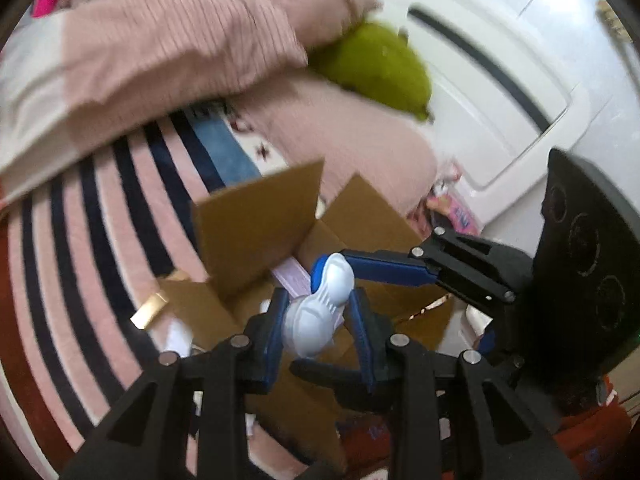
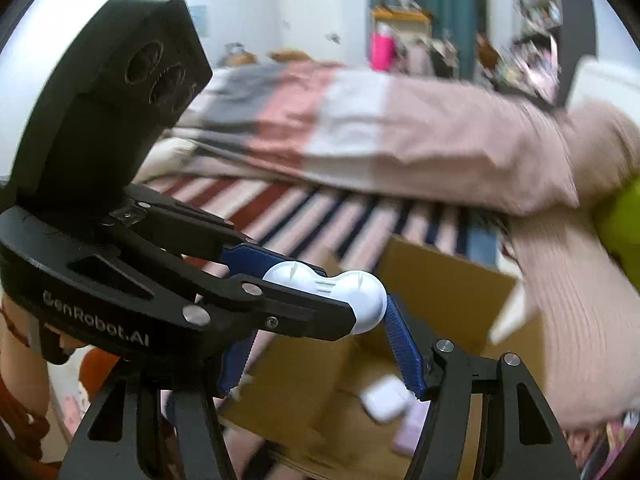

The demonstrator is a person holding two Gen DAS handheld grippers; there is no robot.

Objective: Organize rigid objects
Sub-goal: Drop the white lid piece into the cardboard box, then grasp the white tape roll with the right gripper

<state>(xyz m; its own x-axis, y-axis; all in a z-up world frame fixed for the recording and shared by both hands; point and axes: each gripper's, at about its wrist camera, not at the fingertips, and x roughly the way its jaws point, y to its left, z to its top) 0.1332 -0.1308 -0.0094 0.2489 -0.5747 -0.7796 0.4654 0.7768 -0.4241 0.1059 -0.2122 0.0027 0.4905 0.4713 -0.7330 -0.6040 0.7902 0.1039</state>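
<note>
A white peanut-shaped plastic object (image 1: 318,312) is held above an open cardboard box (image 1: 256,220). My left gripper (image 1: 320,320) is shut on its lower lobe. My right gripper (image 1: 340,272) reaches in from the right, its blue fingers around the upper lobe. In the right wrist view the white object (image 2: 332,288) sits between the right gripper's blue fingers (image 2: 404,344), which are spread and seem to touch it only at its tip. The left gripper (image 2: 312,300) crosses in from the left. The box (image 2: 440,292) holds a small white item (image 2: 386,402) and a pale pink one (image 2: 408,432).
The box rests on a pink, navy and red striped blanket (image 1: 100,240). A pink ribbed duvet (image 1: 180,48) and a green plush (image 1: 380,68) lie behind it. A white cabinet (image 1: 500,100) stands at right. A gold item (image 1: 150,310) lies by the box flap.
</note>
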